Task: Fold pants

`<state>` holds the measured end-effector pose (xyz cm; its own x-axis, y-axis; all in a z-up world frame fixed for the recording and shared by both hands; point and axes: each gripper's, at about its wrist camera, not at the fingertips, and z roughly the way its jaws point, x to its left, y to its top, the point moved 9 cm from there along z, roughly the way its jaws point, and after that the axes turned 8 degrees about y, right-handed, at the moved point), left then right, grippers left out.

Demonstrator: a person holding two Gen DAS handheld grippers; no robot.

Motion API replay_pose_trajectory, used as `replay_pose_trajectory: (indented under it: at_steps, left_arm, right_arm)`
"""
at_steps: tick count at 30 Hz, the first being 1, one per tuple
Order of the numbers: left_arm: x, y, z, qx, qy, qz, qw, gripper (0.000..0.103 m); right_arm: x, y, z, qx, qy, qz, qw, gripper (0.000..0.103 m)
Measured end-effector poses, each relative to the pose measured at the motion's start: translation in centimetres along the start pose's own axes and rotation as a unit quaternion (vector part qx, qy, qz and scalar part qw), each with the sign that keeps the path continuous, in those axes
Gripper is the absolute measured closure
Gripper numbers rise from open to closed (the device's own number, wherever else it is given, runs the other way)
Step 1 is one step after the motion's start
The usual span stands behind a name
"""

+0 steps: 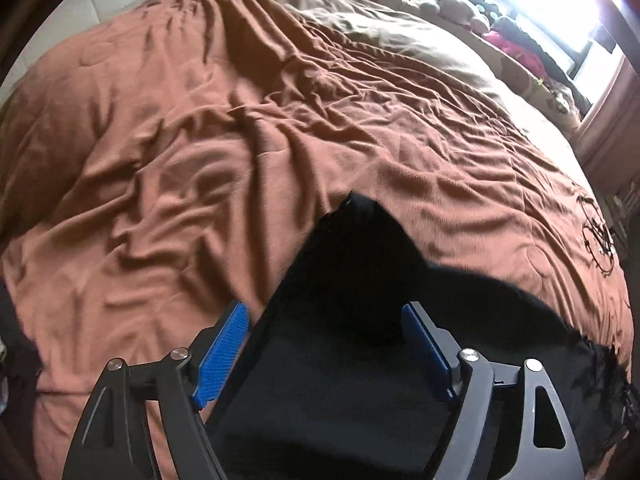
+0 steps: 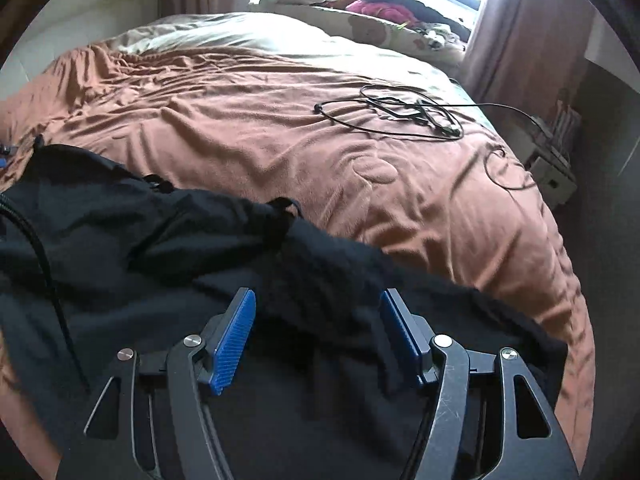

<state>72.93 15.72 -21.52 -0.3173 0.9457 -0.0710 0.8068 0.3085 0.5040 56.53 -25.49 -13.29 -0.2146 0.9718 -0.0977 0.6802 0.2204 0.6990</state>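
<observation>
The pants [image 2: 168, 240] are spread across the near edge of the blanket [image 2: 280, 152], bunched toward the left. The right gripper [image 2: 318, 336] is held over them, fingers apart, cloth lying between and beneath. A cable [image 2: 400, 114] is coiled on the blanket farther back and to the right. Behind the blanket a pillow [image 2: 224, 32] is laid, and behind that a windowsill [image 2: 360, 4] is piled with toys. In the left view, the left gripper [image 1: 324, 344] is spread wide over the pants [image 1: 360, 280], with the blanket [image 1: 200, 140] stretching ahead and leftward.
</observation>
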Motion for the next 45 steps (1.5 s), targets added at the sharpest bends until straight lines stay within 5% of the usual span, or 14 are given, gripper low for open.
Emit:
replay_pose_trajectory:
  at_steps: [11,23,39,42,45]
  left_arm:
    - [2.9,-6.6,-3.5,0.018,-0.011,-0.022,0.9995,0.05]
    - [3.2,-11.6,-2.8,0.054,-0.043,-0.05,0.9963,0.051]
    - [3.8,-12.8,0.2,0.071,-0.05,-0.092,0.9919,0.052]
    - [4.2,-12.5,0.7,0.068,-0.036,-0.102,0.9918,0.061]
    - [5.1,-12.1,1.3,0.062,-0.013,-0.114,0.9915,0.091]
  right_arm:
    - [0.9,-4.0,-7.2,-0.001,0.015,0.018,1.0,0.04]
    - [4.0,-9.4,-9.8,0.014,0.04,0.012,0.999,0.04]
    - [7.0,-13.4,-8.9,0.037,0.089,0.014,0.995,0.04]
    - [7.4,-14.1,-8.9,0.036,0.096,0.01,0.995,0.04]
    - [7.6,-14.5,-8.7,0.038,0.094,0.007,0.995,0.04]
